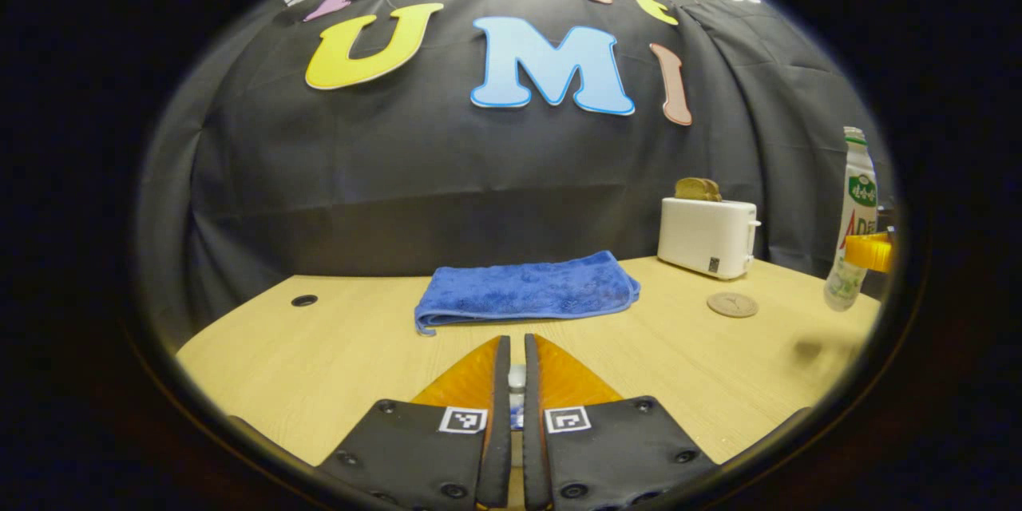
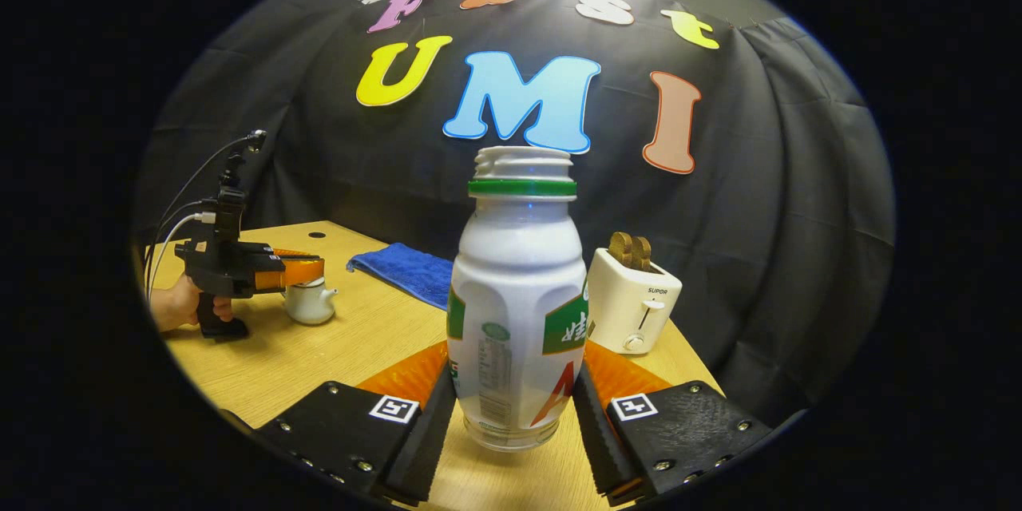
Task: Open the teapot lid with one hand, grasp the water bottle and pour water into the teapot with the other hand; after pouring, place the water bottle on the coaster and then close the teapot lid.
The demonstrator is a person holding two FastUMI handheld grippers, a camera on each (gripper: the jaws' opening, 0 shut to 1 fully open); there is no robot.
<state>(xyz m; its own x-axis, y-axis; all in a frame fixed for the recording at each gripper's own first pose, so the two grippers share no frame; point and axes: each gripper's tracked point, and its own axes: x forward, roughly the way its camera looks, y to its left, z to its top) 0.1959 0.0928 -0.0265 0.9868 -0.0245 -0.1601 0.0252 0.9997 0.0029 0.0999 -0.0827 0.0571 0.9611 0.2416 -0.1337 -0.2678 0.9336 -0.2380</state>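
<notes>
The right gripper (image 2: 511, 407) clasps the upright, uncapped white plastic bottle (image 2: 517, 303), while the left gripper (image 1: 511, 383), nearly closed, hovers over the small white teapot (image 2: 310, 302).

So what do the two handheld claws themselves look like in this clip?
Each claw has two flat black plates studded with screws, each plate carrying a small square black-and-white marker. That goes for the left claw and the right claw. Seen from the right gripper view, the left claw has a black pistol-grip body, with cables running from a post on top.
</notes>
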